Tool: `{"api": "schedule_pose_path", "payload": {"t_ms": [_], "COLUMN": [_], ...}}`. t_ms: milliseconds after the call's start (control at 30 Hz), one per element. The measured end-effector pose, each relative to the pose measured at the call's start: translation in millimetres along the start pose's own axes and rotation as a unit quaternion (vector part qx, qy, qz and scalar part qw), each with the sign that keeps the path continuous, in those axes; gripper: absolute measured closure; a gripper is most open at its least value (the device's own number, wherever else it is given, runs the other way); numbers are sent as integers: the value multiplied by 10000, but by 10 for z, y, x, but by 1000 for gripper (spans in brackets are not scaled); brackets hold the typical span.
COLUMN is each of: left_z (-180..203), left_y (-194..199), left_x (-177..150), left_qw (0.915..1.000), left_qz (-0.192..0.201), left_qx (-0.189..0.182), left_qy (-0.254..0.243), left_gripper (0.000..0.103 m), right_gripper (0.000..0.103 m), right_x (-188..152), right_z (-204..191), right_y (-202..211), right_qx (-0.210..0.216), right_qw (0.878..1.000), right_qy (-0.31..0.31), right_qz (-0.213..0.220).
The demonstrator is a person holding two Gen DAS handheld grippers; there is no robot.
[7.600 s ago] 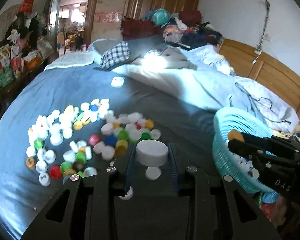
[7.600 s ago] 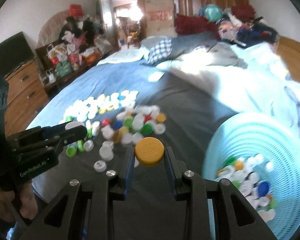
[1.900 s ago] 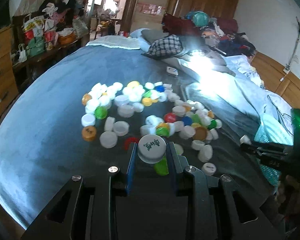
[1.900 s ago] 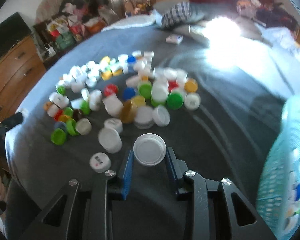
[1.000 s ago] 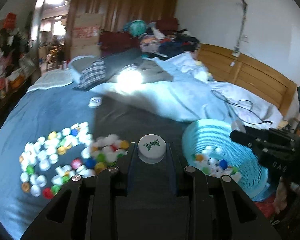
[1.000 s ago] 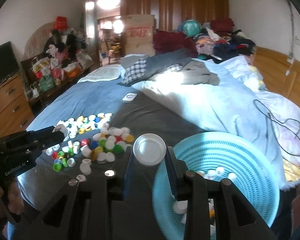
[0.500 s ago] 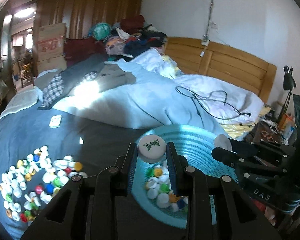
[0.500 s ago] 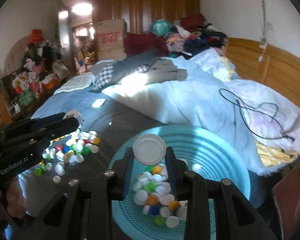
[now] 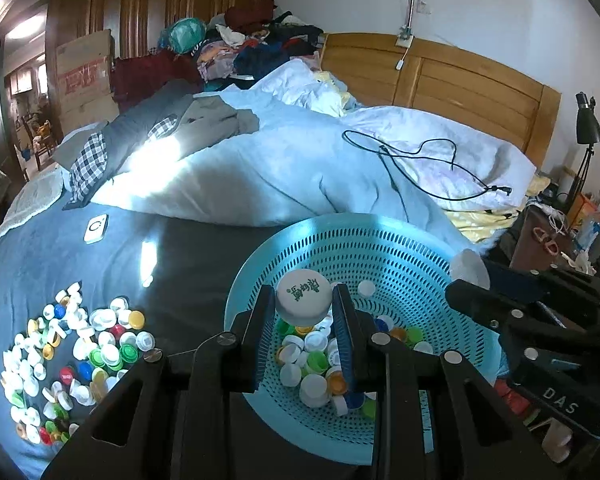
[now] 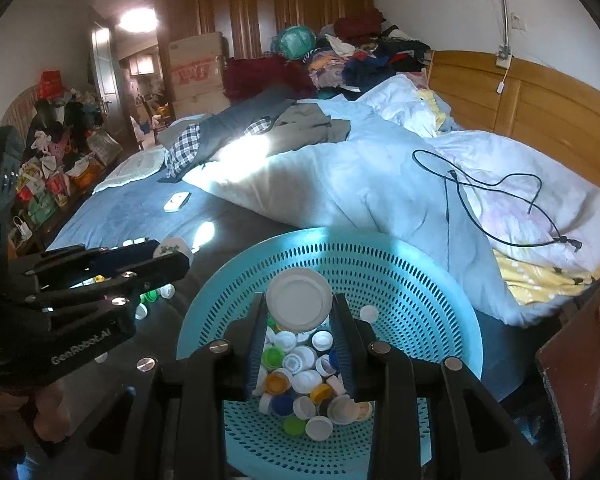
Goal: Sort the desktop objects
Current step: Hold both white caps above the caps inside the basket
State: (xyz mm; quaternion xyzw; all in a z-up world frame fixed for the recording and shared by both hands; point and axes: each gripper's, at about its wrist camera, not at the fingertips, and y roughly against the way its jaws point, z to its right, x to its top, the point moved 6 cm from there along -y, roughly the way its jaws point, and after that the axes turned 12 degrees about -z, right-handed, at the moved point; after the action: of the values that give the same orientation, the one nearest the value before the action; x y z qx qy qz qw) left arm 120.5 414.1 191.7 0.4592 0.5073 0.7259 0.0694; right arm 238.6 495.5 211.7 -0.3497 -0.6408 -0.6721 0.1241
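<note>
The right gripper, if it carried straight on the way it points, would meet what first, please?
Probably the basket: the right gripper, shut on a white cap, aims down into it, likely near the caps inside.

home bedroom | bed (image 9: pixel 308 168), wooden headboard (image 9: pixel 460 80), clothes pile (image 10: pixel 360 48)

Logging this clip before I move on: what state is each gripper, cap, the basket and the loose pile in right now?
Left gripper: shut on a white bottle cap with green print, above the basket.
Right gripper: shut on a plain white plastic cap, above the basket.
Round turquoise perforated plastic basket: partly filled with mixed caps.
Loose pile of coloured bottle caps: spread on the blue bedsheet, unsorted.
</note>
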Motion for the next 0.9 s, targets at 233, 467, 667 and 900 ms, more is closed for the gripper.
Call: {"api": "schedule_pose_path", "payload": {"t_ms": [233,467,667,900], "left_z": [19,38,37,45], "left_y": [-37,-73,-76,-97], "left_x": [21,47,56,82], "left_qw": [10000,10000,10000,10000], "left_qz": [-25,-39,-38,-54], "left_qx": [-16,-12,-17,-30], "left_qy": [-4,-31,-44,-36], "left_gripper": [78,78,78,78], "right_gripper": [69,69,69,69], "right_x": [1,-1,4,-1], "right_z": [4,12,17,10], "right_y": [-21,-54,-70,-93], "right_qx": [31,63,89,98], "right_qw": [10000,10000,10000,9999], "right_qy": [-5,-31,-31,-35], "right_qz": [-11,-29,-33,-56]}}
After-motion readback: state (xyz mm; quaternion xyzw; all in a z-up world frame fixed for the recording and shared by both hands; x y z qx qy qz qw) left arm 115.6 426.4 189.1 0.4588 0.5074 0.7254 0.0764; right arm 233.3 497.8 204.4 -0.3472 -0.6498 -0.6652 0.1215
